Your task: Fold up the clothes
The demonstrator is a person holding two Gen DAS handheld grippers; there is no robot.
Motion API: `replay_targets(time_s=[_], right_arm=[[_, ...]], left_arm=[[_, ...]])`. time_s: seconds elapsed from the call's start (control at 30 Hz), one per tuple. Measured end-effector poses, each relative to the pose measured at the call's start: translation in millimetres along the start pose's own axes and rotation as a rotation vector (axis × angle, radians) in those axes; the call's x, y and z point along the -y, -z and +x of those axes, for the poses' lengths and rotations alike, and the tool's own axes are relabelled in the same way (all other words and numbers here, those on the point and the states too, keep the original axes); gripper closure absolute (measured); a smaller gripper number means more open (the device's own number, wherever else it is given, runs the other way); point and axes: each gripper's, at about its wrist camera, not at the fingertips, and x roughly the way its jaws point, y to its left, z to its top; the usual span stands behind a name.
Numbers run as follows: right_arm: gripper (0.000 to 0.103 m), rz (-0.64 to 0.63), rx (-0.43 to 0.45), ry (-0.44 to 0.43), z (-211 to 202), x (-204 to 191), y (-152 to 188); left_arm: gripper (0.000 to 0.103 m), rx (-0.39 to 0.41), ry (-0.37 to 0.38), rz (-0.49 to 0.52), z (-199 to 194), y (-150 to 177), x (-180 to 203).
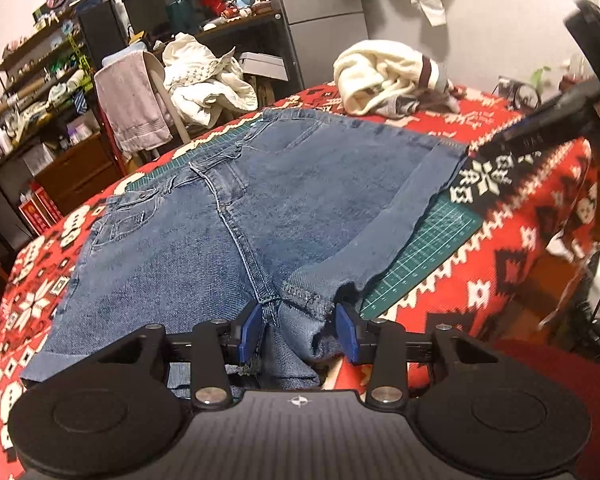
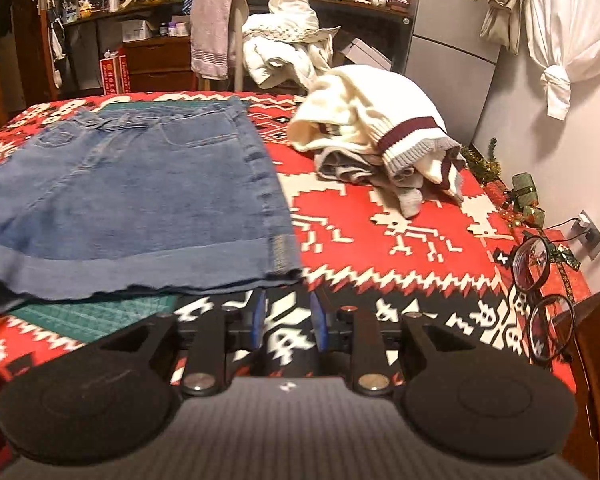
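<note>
Faded blue denim shorts (image 2: pixel 140 184) are lying on a red woven cloth (image 2: pixel 380 232) showing white and black geometric motifs; a dark green gridded cutting mat (image 1: pixel 428 256) is showing white lines; a cream knitted sweater (image 2: pixel 364 120) is displaying maroon-and-grey striped cuffs.

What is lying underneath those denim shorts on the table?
A green cutting mat with grid lines pokes out from under the denim shorts, and it lies on the red patterned cloth. How far the mat extends beneath the denim is covered from view.
</note>
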Motion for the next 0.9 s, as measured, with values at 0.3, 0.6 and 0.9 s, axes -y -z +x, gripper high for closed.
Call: replay_targets(time_s=[0.3, 0.6, 0.9], right_arm=[[0.076, -0.008, -0.012, 0.003, 32, 6, -6], [0.077, 0.079, 0.035, 0.009, 34, 13, -8], [0.085, 0.092, 0.039, -0.026, 41, 9, -12]], left_arm=[[0.063, 0.002, -0.029, 0.039, 8, 3, 2], [0.068, 0.012, -0.034, 0.065, 10, 4, 7], [0.078, 0.007, -0.019, 0.038, 14, 2, 6]])
